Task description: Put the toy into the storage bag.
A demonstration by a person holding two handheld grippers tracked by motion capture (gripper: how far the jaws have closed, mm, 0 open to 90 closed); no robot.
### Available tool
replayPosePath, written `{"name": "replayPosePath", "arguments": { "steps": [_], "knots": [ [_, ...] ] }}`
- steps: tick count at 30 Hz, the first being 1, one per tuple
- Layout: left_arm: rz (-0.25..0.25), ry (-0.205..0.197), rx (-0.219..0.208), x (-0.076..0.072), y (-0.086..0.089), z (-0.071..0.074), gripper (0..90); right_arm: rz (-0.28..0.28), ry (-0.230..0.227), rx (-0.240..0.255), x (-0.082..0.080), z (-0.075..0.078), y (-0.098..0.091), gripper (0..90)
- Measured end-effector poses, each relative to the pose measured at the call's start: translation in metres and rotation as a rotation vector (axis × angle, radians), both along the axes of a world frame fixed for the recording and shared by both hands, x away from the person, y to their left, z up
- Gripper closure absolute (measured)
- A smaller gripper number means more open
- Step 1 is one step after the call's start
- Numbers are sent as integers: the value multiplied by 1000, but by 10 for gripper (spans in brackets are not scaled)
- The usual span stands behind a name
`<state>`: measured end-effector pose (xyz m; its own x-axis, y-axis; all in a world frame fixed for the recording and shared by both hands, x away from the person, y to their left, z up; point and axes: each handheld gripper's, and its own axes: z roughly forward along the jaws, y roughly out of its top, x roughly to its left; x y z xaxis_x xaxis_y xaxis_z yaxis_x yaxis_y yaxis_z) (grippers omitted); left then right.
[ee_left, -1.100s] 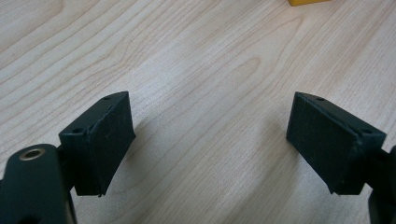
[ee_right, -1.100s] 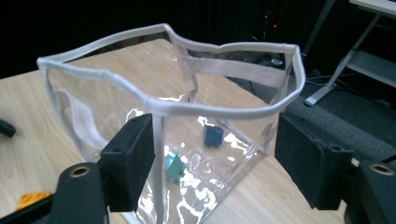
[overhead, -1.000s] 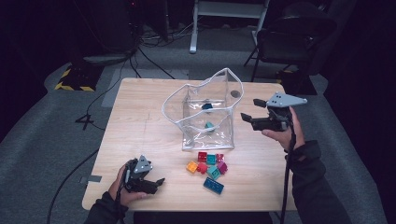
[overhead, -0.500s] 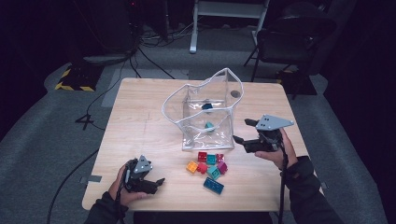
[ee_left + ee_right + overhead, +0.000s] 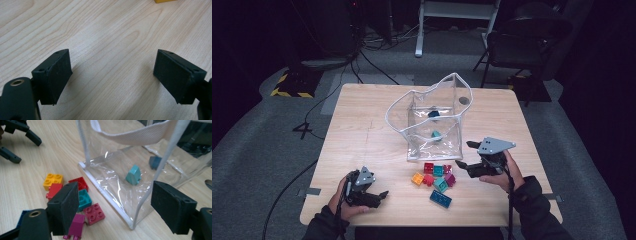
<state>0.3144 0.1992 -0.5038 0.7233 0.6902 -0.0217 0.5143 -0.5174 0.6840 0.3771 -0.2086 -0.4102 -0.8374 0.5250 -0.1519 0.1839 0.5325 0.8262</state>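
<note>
A clear plastic bag point(image 5: 432, 120) with white trim stands open mid-table, holding a teal piece point(image 5: 133, 175) and a dark blue piece point(image 5: 154, 162). Several coloured bricks point(image 5: 434, 175) lie in front of it, among them an orange one point(image 5: 53, 180) and a blue one point(image 5: 440, 198). My right gripper point(image 5: 464, 154) hovers low just right of the bricks, by the bag's front corner point(image 5: 131, 222). Its jaws have just been opening and stand open with nothing between them. My left gripper point(image 5: 382, 196) rests near the front left edge, its jaws apart over bare wood point(image 5: 112, 75).
The wooden table point(image 5: 362, 135) has bare room on its left half and behind the bag. A dark chair point(image 5: 522, 45) and a white stand point(image 5: 457, 10) are beyond the far edge. Cables point(image 5: 307, 130) trail over the grey floor at left.
My right hand has come down and toward the near side, from beside the bag's right wall to just right of the bricks. The left hand has stayed put.
</note>
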Motion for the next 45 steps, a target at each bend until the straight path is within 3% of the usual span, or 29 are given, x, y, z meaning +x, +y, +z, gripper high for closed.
{"name": "replayPosePath", "arguments": {
  "steps": [26,41,45],
  "knots": [
    [0,0,0,0,0,0,152,134,76,-105,-21,-53,16,250],
    [-1,0,2,0,0,0,152,129,144,-163,-16,-83,25,360],
    [0,0,0,0,0,0,152,123,154,-144,-14,-85,23,420]
  ]
}}
